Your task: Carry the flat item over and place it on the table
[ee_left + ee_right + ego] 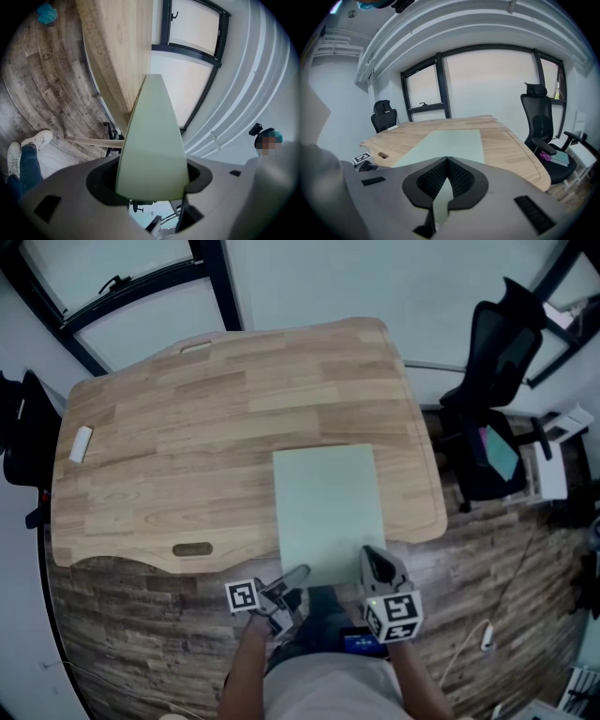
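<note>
While the pale green sheet [328,507] lies flat along the right half of the wooden desk [187,427], its near end juts past the desk's front edge toward the person. Both tongs meet it there. The right tongs [377,559] sit at the near right corner, angled downward, and their ribbed pads are pressed together on the sheet's edge, with only a thin strip of green showing between them. The left tongs [296,575] are at the near left corner, turned on their side and pointing level. They stand spread, with the sheet's end between them and a dark gap on either side of it. A small white bar [81,443] lies near the desk's far left edge, well apart from the sheet. A black office chair [502,362] stands just beside the desk's right side on the wood-patterned floor [141,634].
</note>
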A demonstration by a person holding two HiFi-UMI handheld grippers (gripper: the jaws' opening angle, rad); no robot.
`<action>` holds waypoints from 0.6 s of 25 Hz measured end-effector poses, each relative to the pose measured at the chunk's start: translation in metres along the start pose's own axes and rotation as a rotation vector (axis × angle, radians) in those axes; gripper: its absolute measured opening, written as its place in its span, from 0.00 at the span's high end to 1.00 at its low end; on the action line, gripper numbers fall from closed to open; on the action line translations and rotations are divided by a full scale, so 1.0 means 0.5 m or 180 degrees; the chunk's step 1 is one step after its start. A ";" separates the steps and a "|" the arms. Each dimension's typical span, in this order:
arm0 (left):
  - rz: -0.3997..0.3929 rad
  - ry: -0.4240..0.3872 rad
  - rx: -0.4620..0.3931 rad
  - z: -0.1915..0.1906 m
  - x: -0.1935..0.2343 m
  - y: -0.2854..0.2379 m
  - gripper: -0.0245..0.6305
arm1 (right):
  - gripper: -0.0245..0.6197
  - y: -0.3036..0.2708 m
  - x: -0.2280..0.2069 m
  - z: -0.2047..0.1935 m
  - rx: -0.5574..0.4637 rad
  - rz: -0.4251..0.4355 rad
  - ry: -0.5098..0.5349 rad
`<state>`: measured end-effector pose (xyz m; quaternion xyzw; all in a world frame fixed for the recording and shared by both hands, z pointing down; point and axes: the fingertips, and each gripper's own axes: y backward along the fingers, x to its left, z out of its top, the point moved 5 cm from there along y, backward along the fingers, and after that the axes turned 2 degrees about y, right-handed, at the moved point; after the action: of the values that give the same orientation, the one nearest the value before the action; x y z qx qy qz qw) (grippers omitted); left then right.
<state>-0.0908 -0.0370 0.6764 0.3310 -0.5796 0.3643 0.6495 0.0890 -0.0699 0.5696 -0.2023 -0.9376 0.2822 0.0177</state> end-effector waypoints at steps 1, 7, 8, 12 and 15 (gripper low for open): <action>0.0017 -0.0006 -0.0010 0.001 0.000 0.000 0.53 | 0.97 0.000 0.000 0.001 0.0006 0.0000 0.0001; 0.0066 -0.0064 -0.0088 0.010 -0.001 -0.002 0.53 | 0.97 -0.004 0.002 -0.004 -0.0020 -0.0010 -0.0038; 0.0077 -0.0073 -0.0095 0.010 -0.002 -0.002 0.53 | 0.97 -0.004 0.002 -0.008 -0.0019 -0.0010 -0.0050; 0.0182 -0.0100 -0.0130 0.009 0.000 0.000 0.52 | 0.97 -0.005 0.007 -0.005 0.0021 0.0039 -0.0001; 0.0307 -0.0138 -0.0150 0.008 0.003 0.004 0.50 | 0.97 -0.004 0.006 -0.008 -0.0019 0.0015 -0.0024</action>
<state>-0.0944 -0.0392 0.6783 0.2951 -0.6172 0.3741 0.6261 0.0862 -0.0681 0.5736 -0.2035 -0.9381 0.2801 0.0129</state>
